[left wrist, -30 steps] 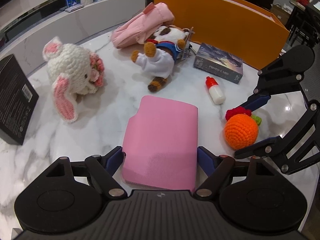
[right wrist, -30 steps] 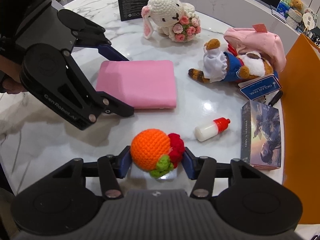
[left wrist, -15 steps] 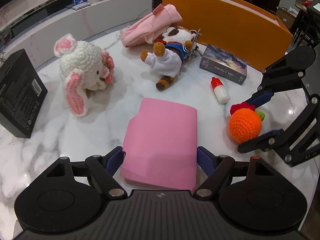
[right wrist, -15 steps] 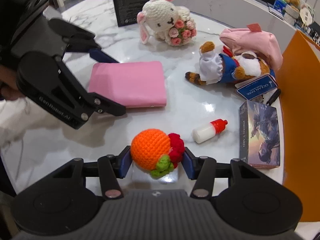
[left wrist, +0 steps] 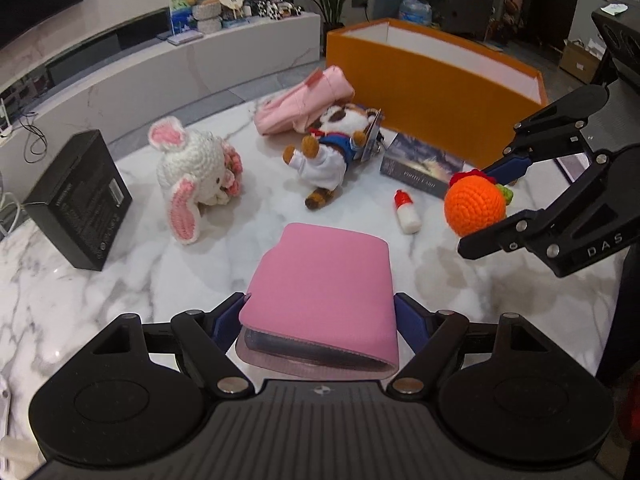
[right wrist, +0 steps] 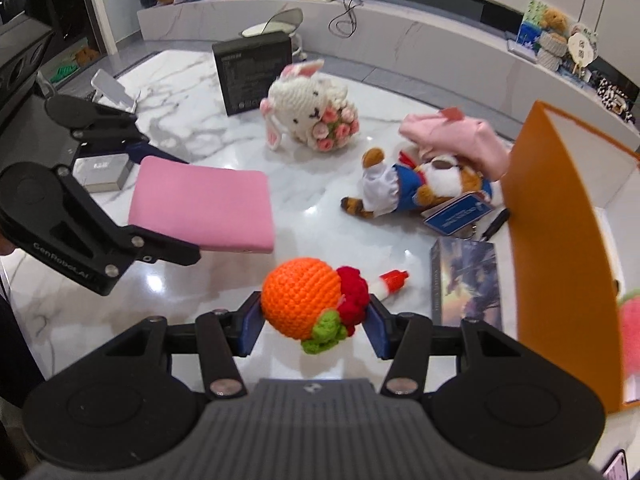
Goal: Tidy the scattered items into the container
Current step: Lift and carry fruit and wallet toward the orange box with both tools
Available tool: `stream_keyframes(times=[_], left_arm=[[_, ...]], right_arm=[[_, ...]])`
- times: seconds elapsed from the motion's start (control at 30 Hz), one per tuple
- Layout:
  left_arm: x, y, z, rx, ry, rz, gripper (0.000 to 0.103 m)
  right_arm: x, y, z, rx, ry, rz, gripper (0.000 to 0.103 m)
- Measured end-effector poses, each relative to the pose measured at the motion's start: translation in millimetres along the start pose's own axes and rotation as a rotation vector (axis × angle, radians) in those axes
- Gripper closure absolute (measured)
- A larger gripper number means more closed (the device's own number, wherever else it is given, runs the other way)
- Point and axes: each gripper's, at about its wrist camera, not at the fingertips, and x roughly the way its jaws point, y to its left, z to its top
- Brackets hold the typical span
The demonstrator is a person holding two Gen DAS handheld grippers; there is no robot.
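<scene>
Both held items have come up off the white marble tabletop point(left wrist: 100, 300) since the earlier frames, where they lay flat on it; shadow and reflection now show beneath each.

The left gripper point(left wrist: 320, 316) stands wide, its blue pads pressed on the two long side edges of the flat pink soft-covered case point(left wrist: 324, 284). The near end of the case is between the fingers, and its long axis runs straight ahead, away from the camera, with the far end pointing roughly toward the brown plush dog in a blue and white outfit point(left wrist: 332, 152). A darker layer shows under the pink cover at the near edge. Gripping across the narrow width probably keeps the flat piece level during the carry.

The right gripper point(right wrist: 312, 312) is about half closed on the round orange crocheted fruit with a red and green tuft point(right wrist: 308, 300), squeezed across its middle, the tuft turned to the right and downward. It hangs above the table, near the small white bottle with a red cap point(right wrist: 390, 282).

The tall orange open-topped box point(left wrist: 432, 80) stands at the table's far right edge, beyond the dark printed card box point(left wrist: 420, 160); both loads are likely bound there. The white crocheted rabbit with pink flowers point(left wrist: 196, 176), the pink cloth bag point(left wrist: 304, 104) and the black carton point(left wrist: 80, 200) still lie out.
</scene>
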Motion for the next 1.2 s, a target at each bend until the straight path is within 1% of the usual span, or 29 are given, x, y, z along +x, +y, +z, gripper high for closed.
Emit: stream_keyframes(times=[0.17, 0.4, 0.57, 0.7, 0.83, 0.93, 1.07, 1.2], left_arm=[[-31, -15, 3, 0.018, -0.035, 0.001, 0.011], [-80, -41, 13, 0.094, -0.092, 0.025, 0.011], [-124, -57, 18, 0.134, -0.153, 0.045, 0.011], [-161, -66, 20, 0.165, -0.199, 0.042, 0.011], [-189, -75, 22, 0.203, -0.233, 0.071, 0.011], [-203, -80, 24, 0.221, -0.251, 0.077, 0.011], [-219, -87, 24, 0.238, -0.256, 0.085, 0.011], [-225, -88, 23, 0.234, -0.246, 0.103, 0.011]], right_arm=[[-33, 3, -7, -0.011, -0.031, -0.020, 0.048], [-88, 6, -15, -0.036, -0.091, -0.064, 0.048], [-140, 13, -22, -0.065, -0.159, -0.080, 0.048], [-191, 15, -31, -0.078, -0.220, -0.086, 0.048], [-230, 10, -40, -0.083, -0.255, -0.111, 0.048], [-256, 5, -47, -0.079, -0.283, -0.119, 0.048], [-292, -3, -59, -0.074, -0.331, -0.104, 0.048], [-322, -15, -73, -0.039, -0.345, -0.138, 0.048]])
